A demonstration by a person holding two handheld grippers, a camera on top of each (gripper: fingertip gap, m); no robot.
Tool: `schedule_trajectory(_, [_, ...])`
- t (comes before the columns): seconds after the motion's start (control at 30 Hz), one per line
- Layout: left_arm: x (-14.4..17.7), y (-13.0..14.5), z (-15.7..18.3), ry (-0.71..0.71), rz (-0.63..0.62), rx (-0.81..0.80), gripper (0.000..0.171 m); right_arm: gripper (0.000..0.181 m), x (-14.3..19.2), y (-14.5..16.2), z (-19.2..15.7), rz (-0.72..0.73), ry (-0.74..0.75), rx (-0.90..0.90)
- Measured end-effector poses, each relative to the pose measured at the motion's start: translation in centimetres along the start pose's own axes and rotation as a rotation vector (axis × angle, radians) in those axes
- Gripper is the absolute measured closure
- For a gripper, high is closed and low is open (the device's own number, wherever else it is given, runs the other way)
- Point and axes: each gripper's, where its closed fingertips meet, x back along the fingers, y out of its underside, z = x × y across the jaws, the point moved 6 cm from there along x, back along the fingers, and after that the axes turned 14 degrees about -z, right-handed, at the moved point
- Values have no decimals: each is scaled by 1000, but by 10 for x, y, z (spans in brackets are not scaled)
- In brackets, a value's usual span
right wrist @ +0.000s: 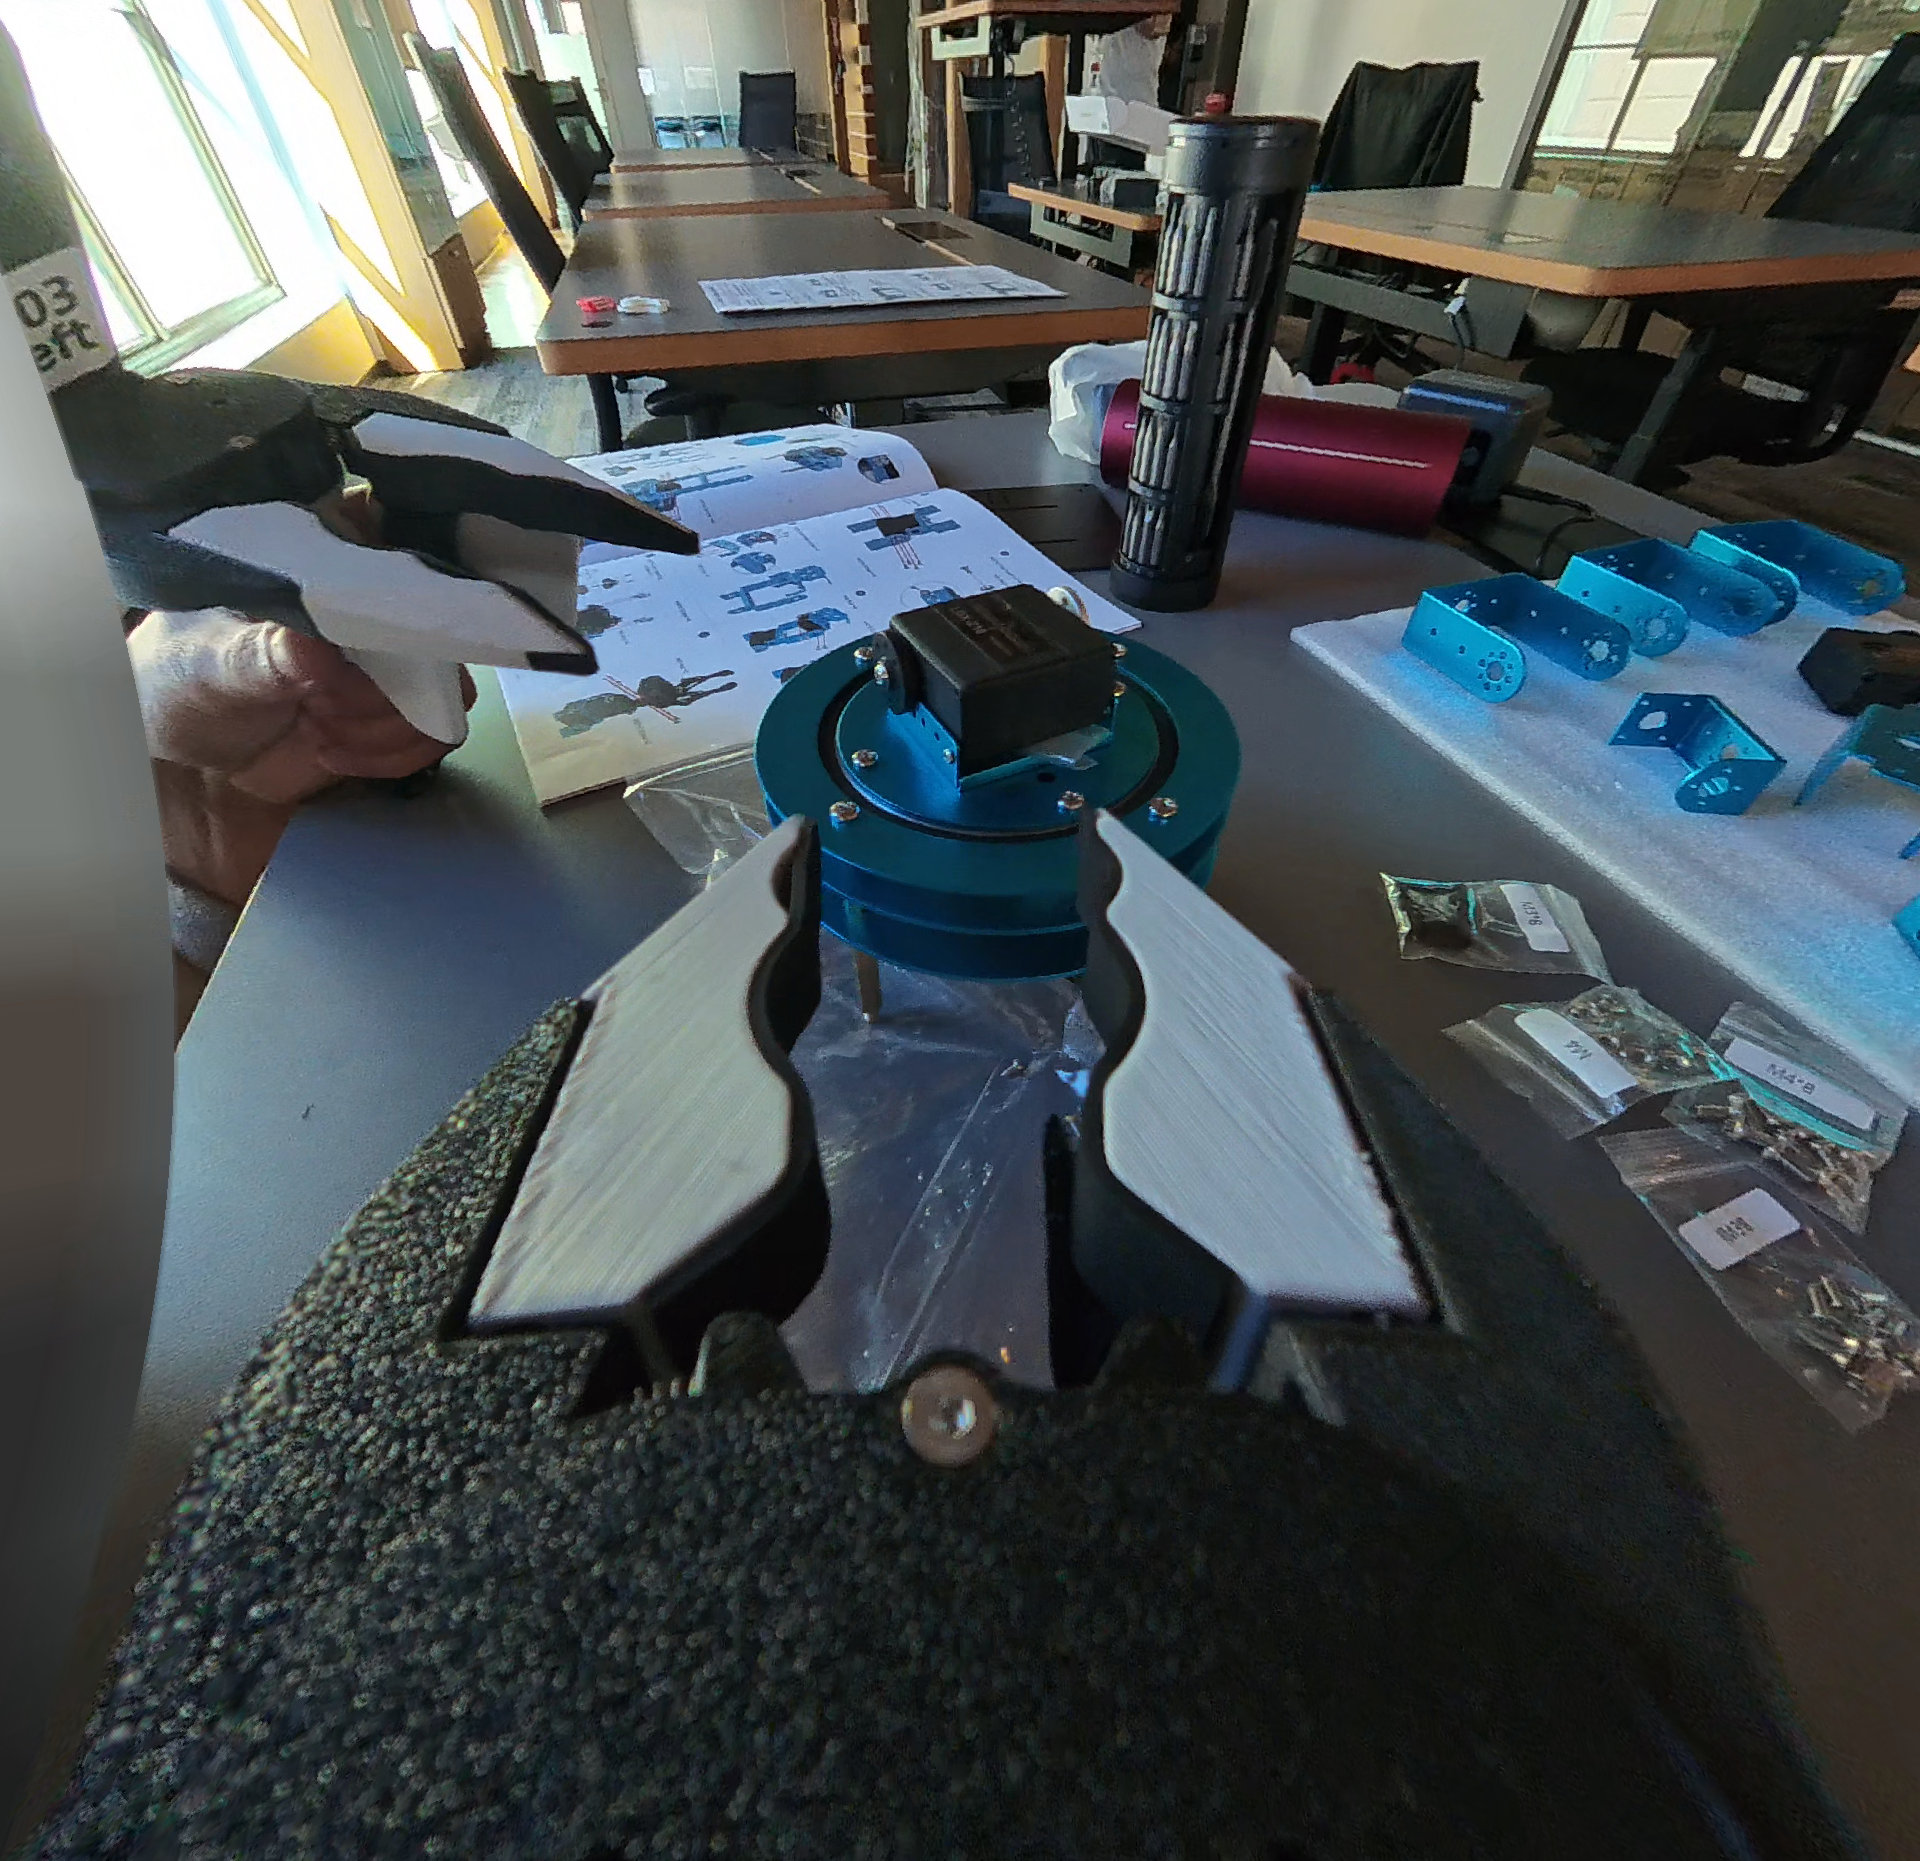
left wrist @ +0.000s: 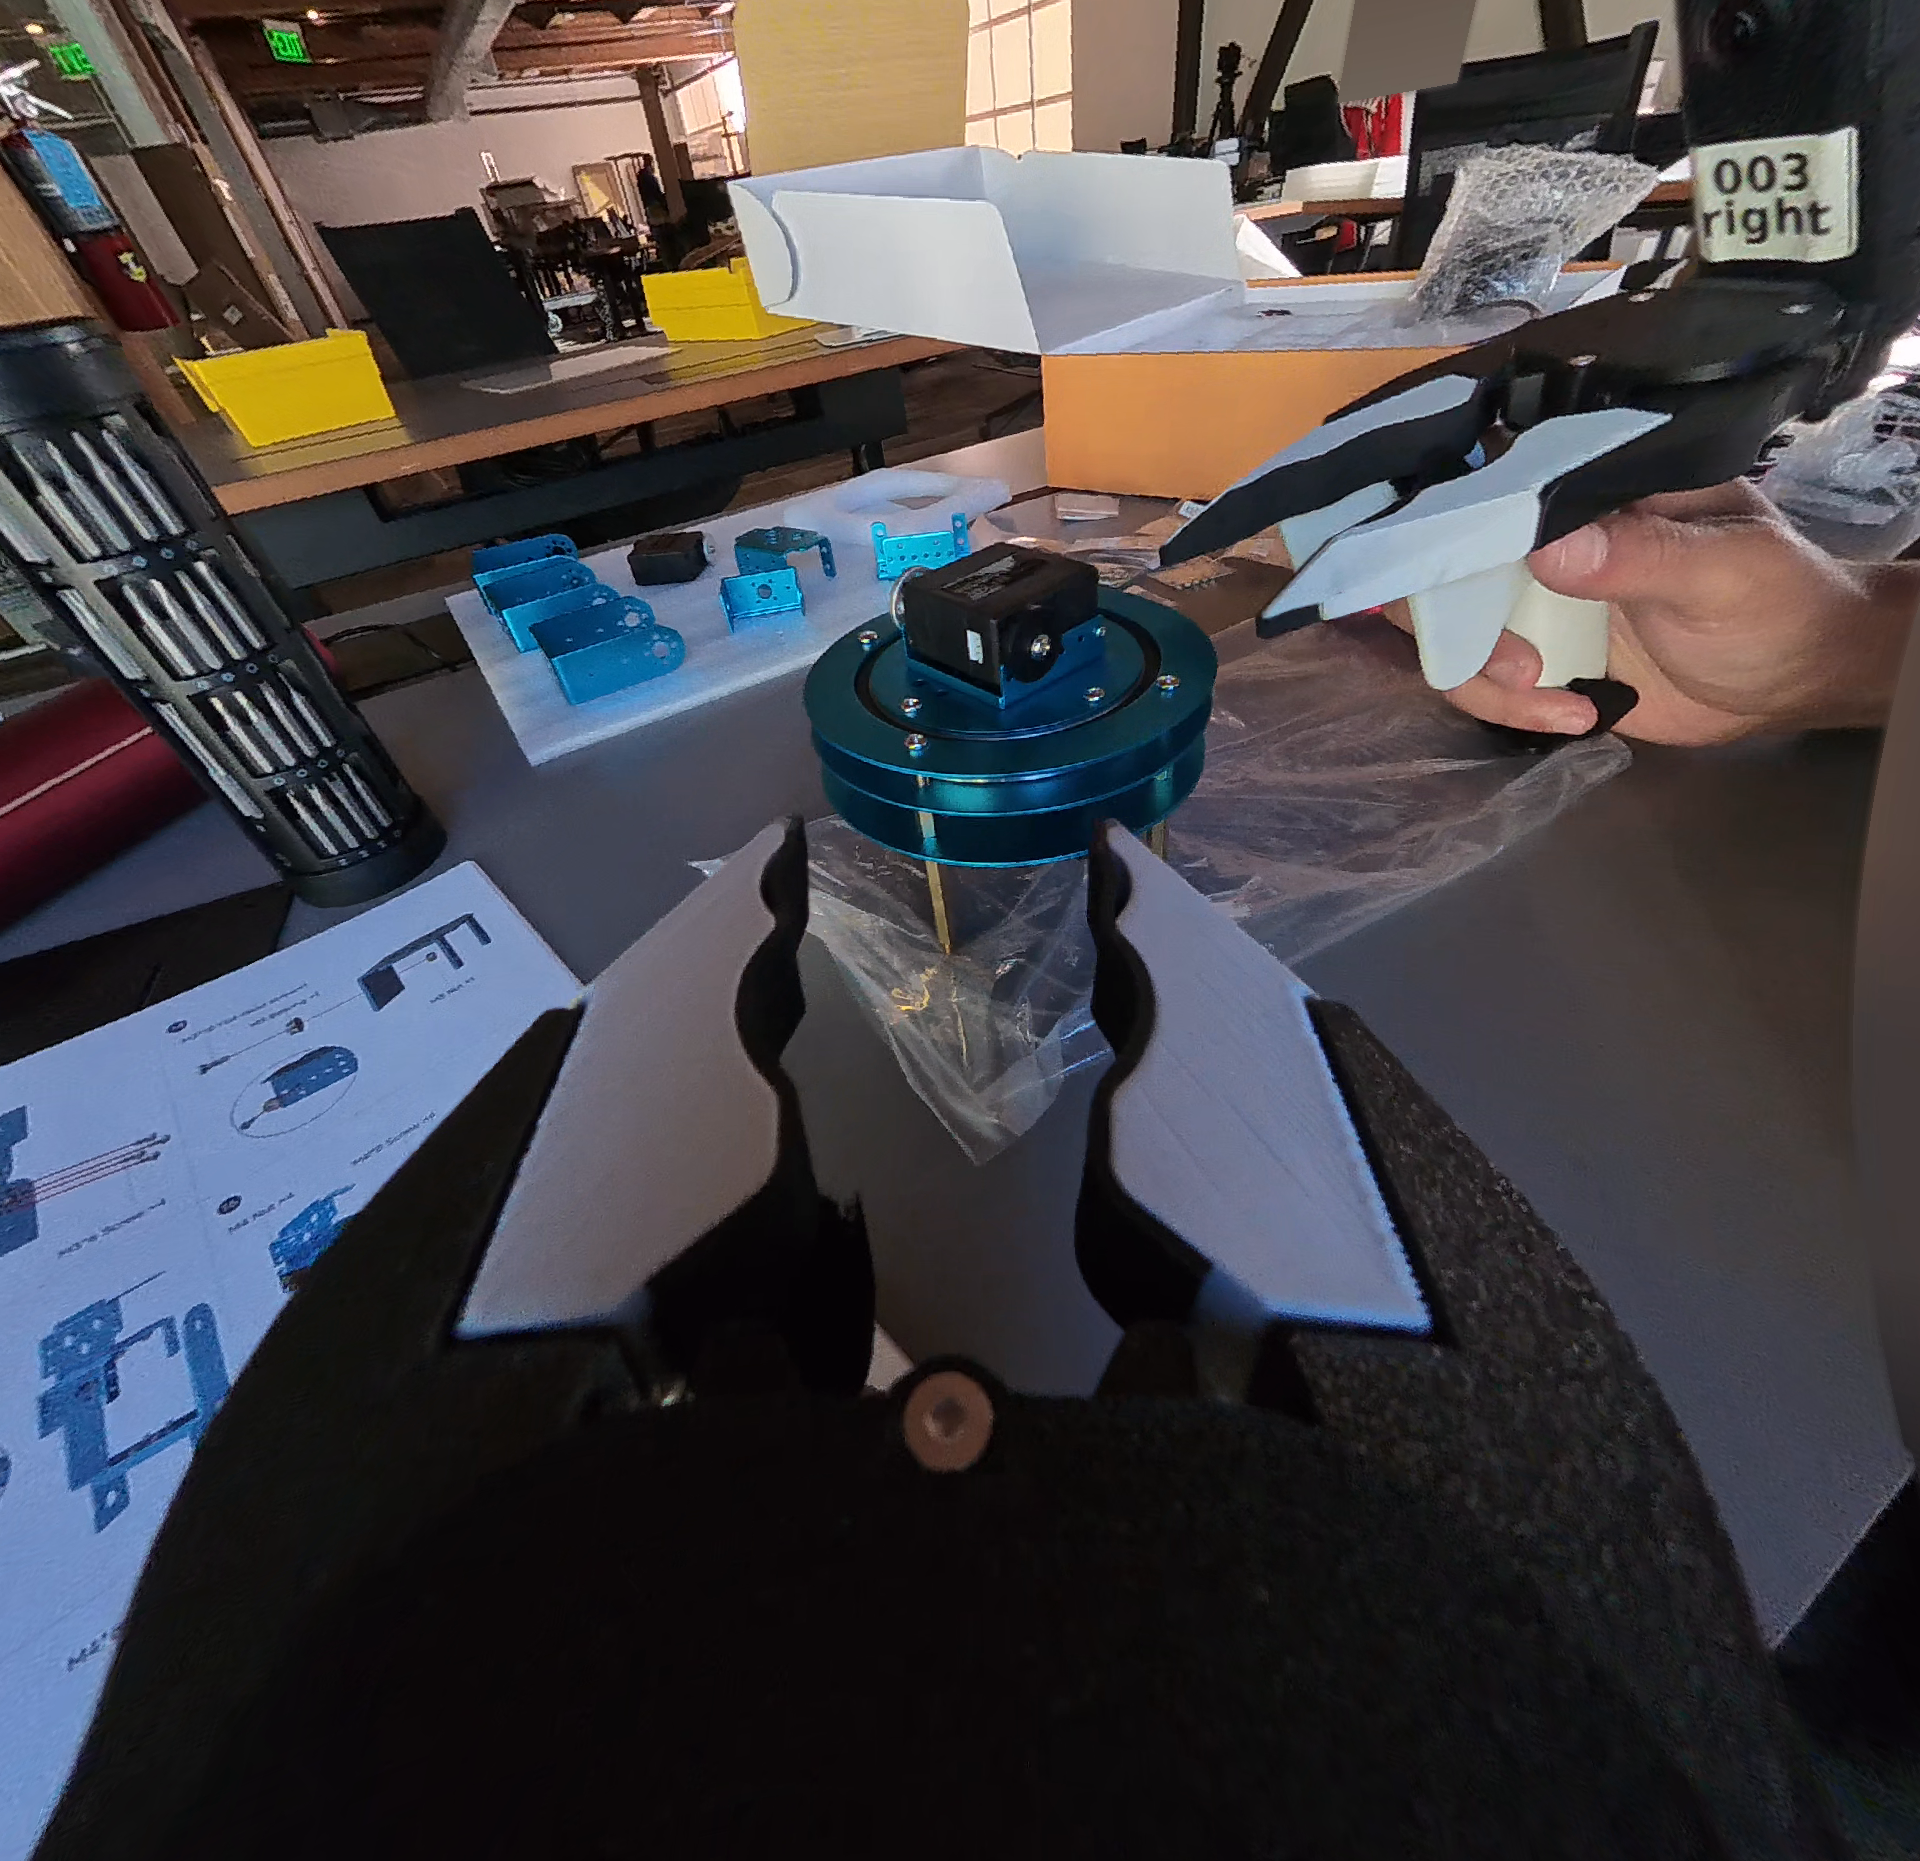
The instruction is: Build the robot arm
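Beside blue round base [left wrist: 1008,715] carrying black servo [left wrist: 992,606], on clear plastic bag [left wrist: 966,990]: left gripper [left wrist: 948,855] jaws parted, empty. Right gripper [right wrist: 940,845] likewise parted, empty, opposite side of base.

My own tongs hide much of the clear plastic bag [left wrist: 966,1032], and what lies inside it is too crumpled and glinting for me to tell. The round blue base [left wrist: 1008,710] stands on brass legs [left wrist: 940,902], and I see only some of them; my fingers cover the rest. The instruction booklet [left wrist: 239,1136] runs off the left edge of the left wrist view. In the right wrist view the white foam sheet [right wrist: 1621,824] and the blue brackets [right wrist: 1662,606] on it are cut by the right edge. The contents of the small screw bags [right wrist: 1704,1105] are too tiny to make out. A grey blur covers that view's left side.
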Motion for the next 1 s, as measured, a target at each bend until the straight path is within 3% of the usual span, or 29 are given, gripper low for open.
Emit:
schedule_trajectory(0.4, [-9,5,0,-16,-80,-12,118,134,2,1,6,14,-50,-69])
schedule_trajectory(0.57, [-1,3,-1,-67,-27,-30,118,136,0,1,3,5,-39,-41])
schedule_trajectory(1.0, [-4,4,3,-77,-50,-65,118,136,-2,2,-1,-12,-33,-16])
